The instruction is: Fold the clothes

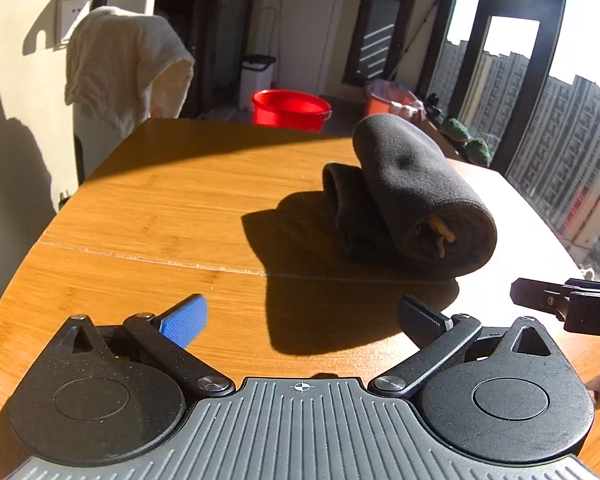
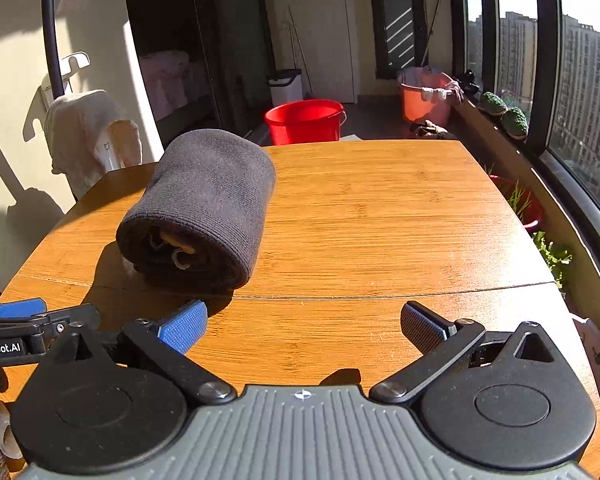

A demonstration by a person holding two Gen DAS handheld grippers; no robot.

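On the wooden table point(image 1: 160, 200), seen thru left wrist cam, a dark rolled garment point(image 1: 412, 200) lies ahead & to the right of the left gripper point(image 1: 304, 320), casting a long shadow toward it; fingers wide apart, nothing between them, blue pad point(image 1: 186, 320) on one, not touching the roll. Right gripper's tip pokes in at the right edge, state unclear from this view. Beyond the table: red bucket point(image 1: 290, 110) on floor, pale towel point(image 1: 124, 68) draped over smth at left. Right wrist cam: right gripper point(image 2: 304, 326) w/ fingers spread, holding nothing, hovering over bare tabletop; garment sits ahead-left, rolled end facing cam, apart from both grippers. Left gripper shows at left edge near the roll.
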